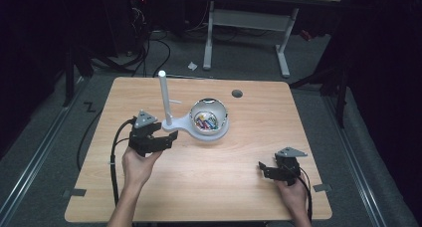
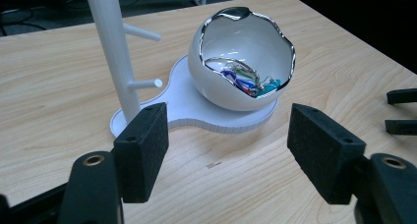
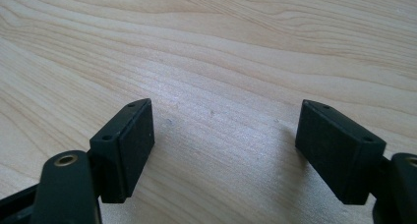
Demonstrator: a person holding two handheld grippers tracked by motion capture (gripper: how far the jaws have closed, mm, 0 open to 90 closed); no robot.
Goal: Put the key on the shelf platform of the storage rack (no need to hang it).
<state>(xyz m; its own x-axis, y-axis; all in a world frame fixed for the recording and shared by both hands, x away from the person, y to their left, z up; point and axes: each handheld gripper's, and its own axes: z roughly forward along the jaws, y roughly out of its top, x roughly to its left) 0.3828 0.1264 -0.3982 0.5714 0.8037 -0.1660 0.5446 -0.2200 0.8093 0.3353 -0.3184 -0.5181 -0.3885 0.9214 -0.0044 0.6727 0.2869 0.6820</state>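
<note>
Left gripper (image 2: 228, 150): jaws wide apart, nothing between them, aimed at the near edge of the flat white figure-eight stand base (image 2: 196, 113); likely lined up for a grasp or push there. On that base sits the glossy white egg-shaped bowl with a chrome rim (image 2: 236, 86), holding small colourful metal trinkets (image 2: 248, 81); beside it rises the white pegged post (image 2: 113, 47). Right gripper (image 3: 223, 150): jaws also spread, empty, over bare light wooden table (image 3: 221, 47), well apart from the stand; probably parked in reserve.
</note>
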